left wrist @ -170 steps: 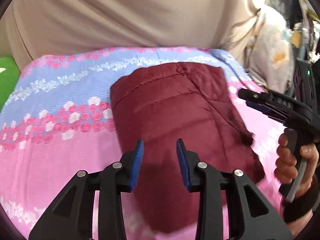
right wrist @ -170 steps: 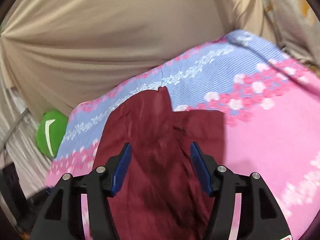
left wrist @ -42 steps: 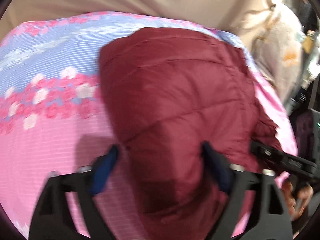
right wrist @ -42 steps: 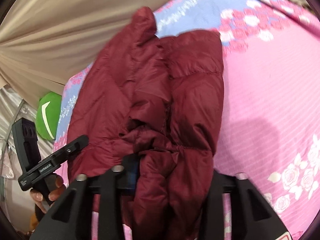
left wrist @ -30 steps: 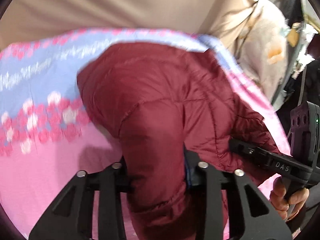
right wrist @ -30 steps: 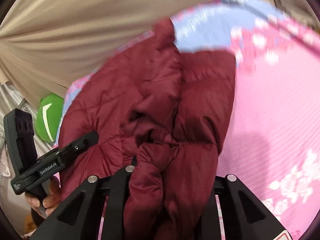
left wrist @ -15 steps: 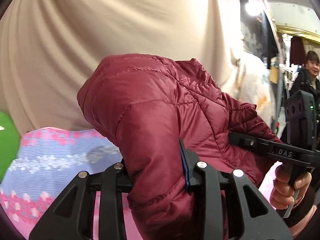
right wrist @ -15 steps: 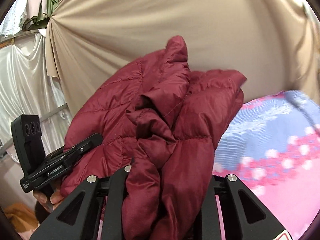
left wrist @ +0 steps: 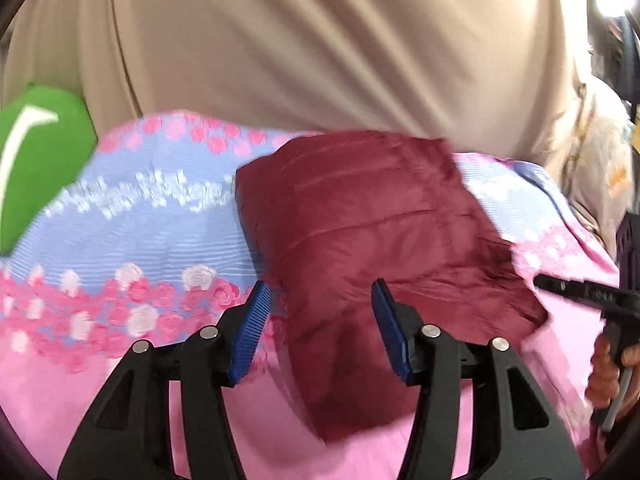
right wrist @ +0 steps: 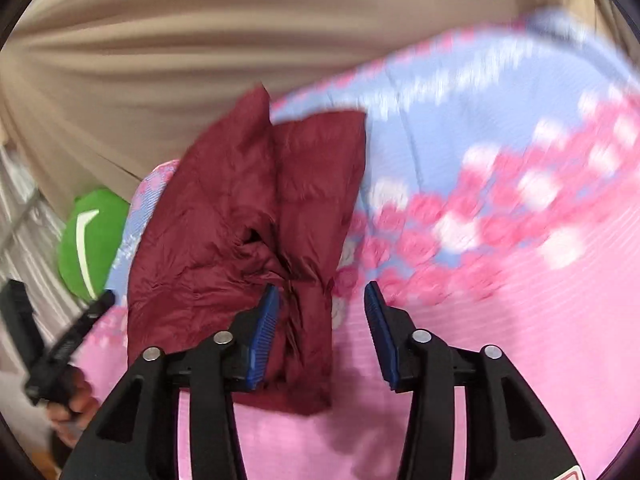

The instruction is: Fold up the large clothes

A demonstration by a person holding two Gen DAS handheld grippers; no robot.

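Lying folded into a compact bundle near the bed's (left wrist: 100,236) far edge, the maroon puffer jacket (left wrist: 376,232) looks finished; left gripper (left wrist: 320,330) and right gripper (right wrist: 320,328) gape wide, empty.

**Black Grippers with Blue Ribbed Pads, Bare Hands on the Handles**

The left gripper (left wrist: 320,316) is built of matte black plastic arms with triangular cut-outs, and four round silver screw heads are set along its linkage. Its fingers (left wrist: 249,330) are faced with ribbed blue pads. The right gripper (right wrist: 320,316) is made the same way: black arms, four silver screws, ribbed blue pads, and a small red-outlined marking is seen at its lower right corner. White lettering, blurred beyond reading, is printed on its black bar. The right hand (left wrist: 606,372) and the left hand (right wrist: 68,404) are shown as bare, brownish skin.
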